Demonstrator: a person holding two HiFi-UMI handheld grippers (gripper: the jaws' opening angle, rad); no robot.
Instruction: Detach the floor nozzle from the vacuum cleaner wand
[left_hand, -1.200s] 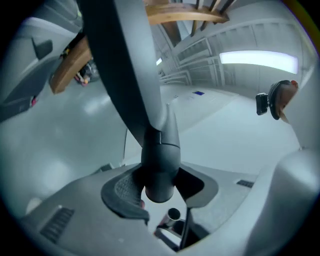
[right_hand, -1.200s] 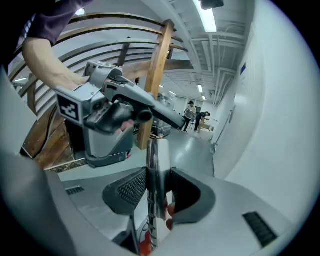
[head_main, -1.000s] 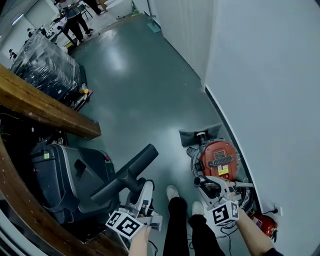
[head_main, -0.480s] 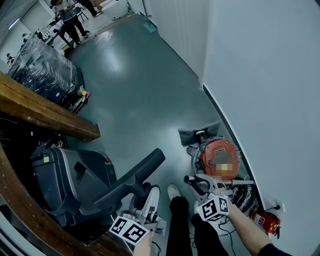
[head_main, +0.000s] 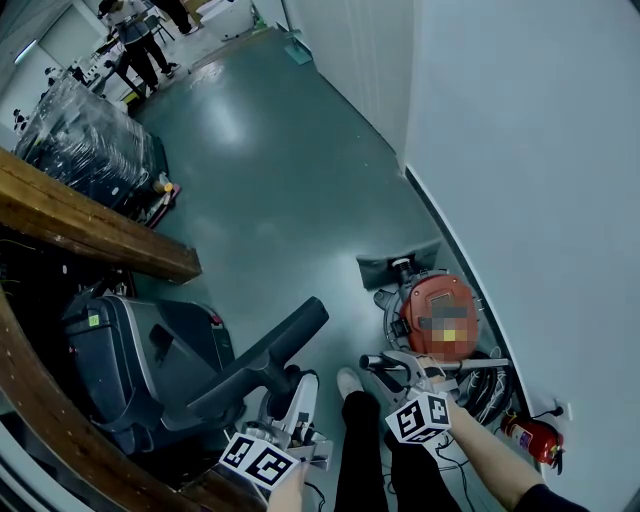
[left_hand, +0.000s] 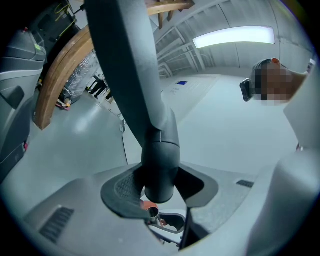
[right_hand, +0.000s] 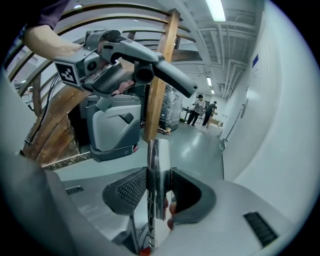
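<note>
The dark grey floor nozzle is apart from the wand, and its neck sits clamped between the pads of my left gripper, which is shut on it. In the right gripper view the nozzle hangs up high with its open socket facing the camera. A chrome wand stands upright between the pads of my right gripper, shut on it. In the head view the left gripper is at bottom left and the right gripper holds the wand just in front of the red vacuum canister.
A white wall runs close along the right. A coiled hose and a red fire extinguisher lie by the canister. A large grey machine and wooden beams crowd the left. Wrapped goods and people are far off.
My right gripper has shifted left and lower with the wand, drawing nearer to the nozzle. The nozzle in my left gripper has tipped up slightly; that hand has barely moved.
</note>
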